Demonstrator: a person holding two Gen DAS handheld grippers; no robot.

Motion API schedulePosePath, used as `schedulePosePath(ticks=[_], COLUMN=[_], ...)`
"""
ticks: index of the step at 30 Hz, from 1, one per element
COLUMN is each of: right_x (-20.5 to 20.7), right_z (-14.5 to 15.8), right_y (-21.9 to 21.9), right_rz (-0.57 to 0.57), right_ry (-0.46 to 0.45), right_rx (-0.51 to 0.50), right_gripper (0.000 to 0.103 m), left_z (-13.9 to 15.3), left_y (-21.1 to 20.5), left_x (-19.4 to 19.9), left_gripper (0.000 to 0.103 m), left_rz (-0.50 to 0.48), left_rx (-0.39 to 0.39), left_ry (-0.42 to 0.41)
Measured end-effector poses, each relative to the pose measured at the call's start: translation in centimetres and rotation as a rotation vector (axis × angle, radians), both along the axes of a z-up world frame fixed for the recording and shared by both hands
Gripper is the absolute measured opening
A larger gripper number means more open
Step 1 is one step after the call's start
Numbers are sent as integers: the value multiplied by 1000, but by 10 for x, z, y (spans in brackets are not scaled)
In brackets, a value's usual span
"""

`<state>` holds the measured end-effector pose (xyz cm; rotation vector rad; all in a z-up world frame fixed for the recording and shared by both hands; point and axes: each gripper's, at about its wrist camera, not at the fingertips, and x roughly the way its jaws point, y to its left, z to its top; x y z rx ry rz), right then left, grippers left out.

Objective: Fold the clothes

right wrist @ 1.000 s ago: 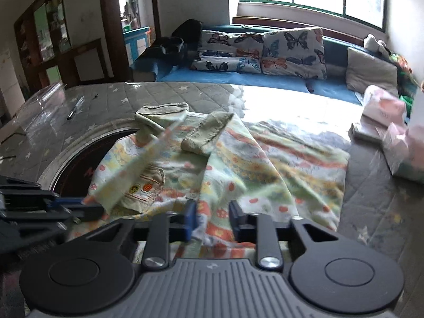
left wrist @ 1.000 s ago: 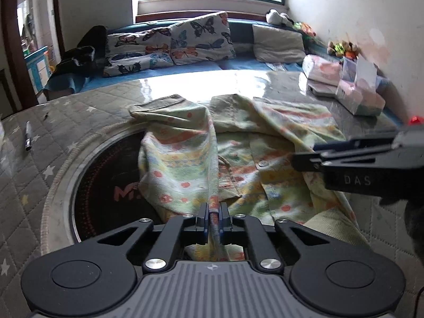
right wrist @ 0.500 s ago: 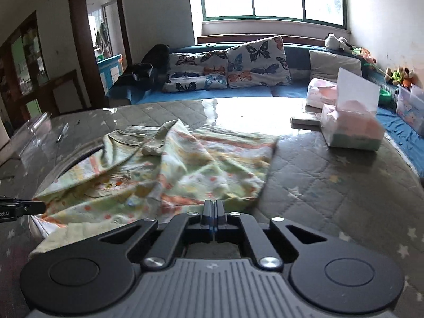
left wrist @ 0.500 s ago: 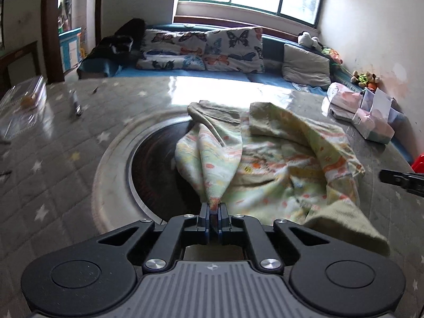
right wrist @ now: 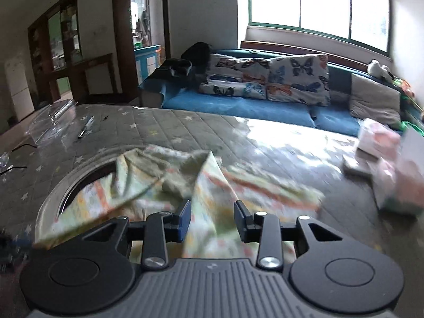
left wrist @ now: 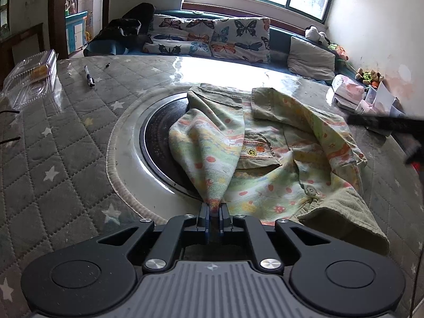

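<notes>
From the left wrist, the left gripper (left wrist: 214,209) pinches a fold of the pale green floral child's shirt (left wrist: 267,153), which lies on the grey star-quilted table cover (left wrist: 61,159), partly over the round dark inset (left wrist: 156,135).

From the right wrist, the right gripper (right wrist: 212,218) hangs spread wide above the shirt, gripping nothing.
</notes>
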<state>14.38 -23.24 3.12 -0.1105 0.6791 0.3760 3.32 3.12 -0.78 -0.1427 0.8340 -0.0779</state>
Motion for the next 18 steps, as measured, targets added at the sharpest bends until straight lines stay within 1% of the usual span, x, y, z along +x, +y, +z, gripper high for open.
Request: schedulePosePath(ticks=[4, 8, 14, 16, 17, 18], right_x=[41, 73, 112, 120, 121, 122], right_z=[-3, -14, -42, -51, -54, -56], right_y=[27, 47, 71, 71, 70, 68], right_rz=[32, 41, 54, 48, 44, 39], right_ry=[20, 46, 98, 115, 121, 127], right_rx=[-38, -83, -163, -188, -190, -189], right_gripper=[36, 36, 36, 33, 29, 16], left_z=[-4, -7, -9, -9, -9, -9], left_y=[3, 7, 9, 9, 9, 10], left_x=[1, 1, 3, 3, 3, 3], left_gripper=[10, 10, 10, 10, 10, 10], left_rz=[0, 5, 13, 13, 15, 16], left_rx=[-11, -29, -46, -46, -48, -50], left_ry=[11, 23, 39, 39, 40, 41])
